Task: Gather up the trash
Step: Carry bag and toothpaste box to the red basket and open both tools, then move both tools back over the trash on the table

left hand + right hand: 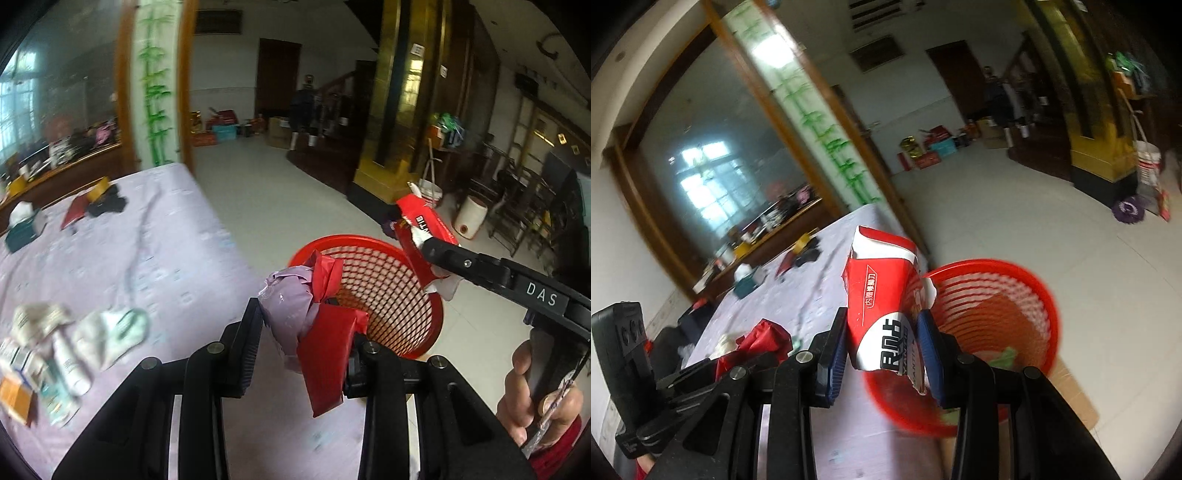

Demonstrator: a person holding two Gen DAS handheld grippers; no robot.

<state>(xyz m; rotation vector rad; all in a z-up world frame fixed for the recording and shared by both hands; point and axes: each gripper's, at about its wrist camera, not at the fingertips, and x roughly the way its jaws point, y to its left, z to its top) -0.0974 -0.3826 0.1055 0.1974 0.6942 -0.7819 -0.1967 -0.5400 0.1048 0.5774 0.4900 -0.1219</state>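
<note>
My left gripper (306, 332) is shut on a bundle of red and lilac plastic wrappers (317, 321), held at the near rim of a red mesh basket (391, 295) that stands on the floor beside the table. My right gripper (882, 347) is shut on a torn red and white carton (882, 295) and holds it over the basket's (1004, 314) left rim. In the left wrist view the right gripper (424, 243) with the carton (421, 221) hangs above the basket's far right rim. The left gripper's red wrapper (764, 343) shows at the lower left of the right wrist view.
The table with a lilac cloth (147, 251) carries white tubes and small boxes (48, 354) at the near left, a tissue box (24, 225) and a dark wallet-like item (107, 205) farther back. Tiled floor (280, 199) lies beyond; cardboard (1071, 398) lies under the basket.
</note>
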